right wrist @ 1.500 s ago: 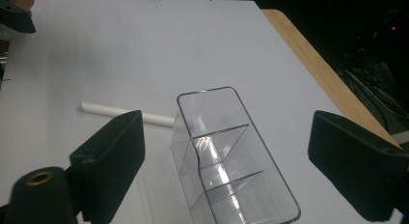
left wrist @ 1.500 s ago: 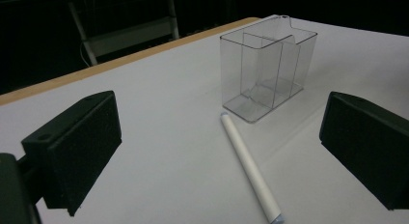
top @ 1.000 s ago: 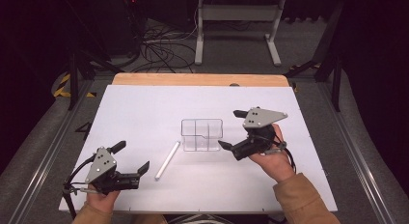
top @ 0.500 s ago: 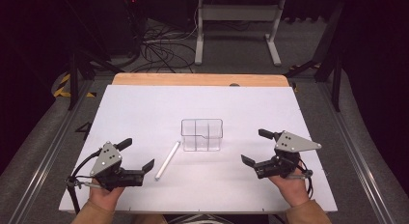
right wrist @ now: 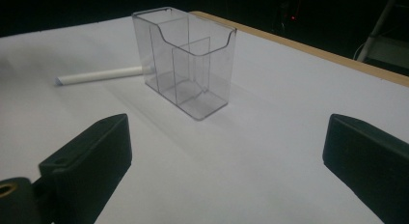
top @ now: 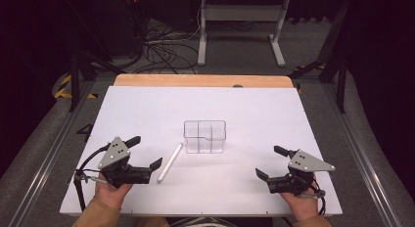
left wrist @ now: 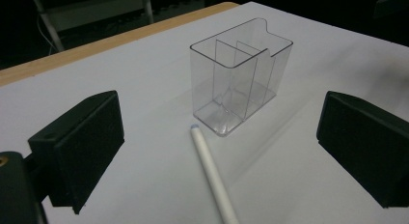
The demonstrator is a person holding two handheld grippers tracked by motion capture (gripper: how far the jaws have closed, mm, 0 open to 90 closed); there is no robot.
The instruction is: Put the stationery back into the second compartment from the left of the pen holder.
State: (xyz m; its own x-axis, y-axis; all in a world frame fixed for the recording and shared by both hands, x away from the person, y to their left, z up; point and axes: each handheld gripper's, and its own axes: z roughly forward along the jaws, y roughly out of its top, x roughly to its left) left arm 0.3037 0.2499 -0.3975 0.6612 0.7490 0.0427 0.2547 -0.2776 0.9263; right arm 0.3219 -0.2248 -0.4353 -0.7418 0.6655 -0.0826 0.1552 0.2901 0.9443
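A clear plastic organizer box (top: 204,136) with inner dividers stands upright and empty in the middle of the white tabletop (top: 254,104). A white pen (top: 170,162) lies flat just left of it, pointing at its near-left corner. My left gripper (top: 145,151) is open at the front left, close beside the pen's near end. In the left gripper view the pen (left wrist: 212,175) runs between the wide-apart jaws toward the box (left wrist: 241,74). My right gripper (top: 270,162) is open at the front right, well away from the box. The right gripper view looks at the box (right wrist: 185,55) and the pen (right wrist: 99,75) behind it.
A wooden strip (top: 200,80) borders the table's far edge. Beyond it are dark floor, cables (top: 161,41) and a metal stand (top: 240,26). Metal rails (top: 49,148) run along both sides of the table.
My right gripper has pulled back from beside the box to the front right of the table. The left gripper has barely shifted. Box and pen have not moved.
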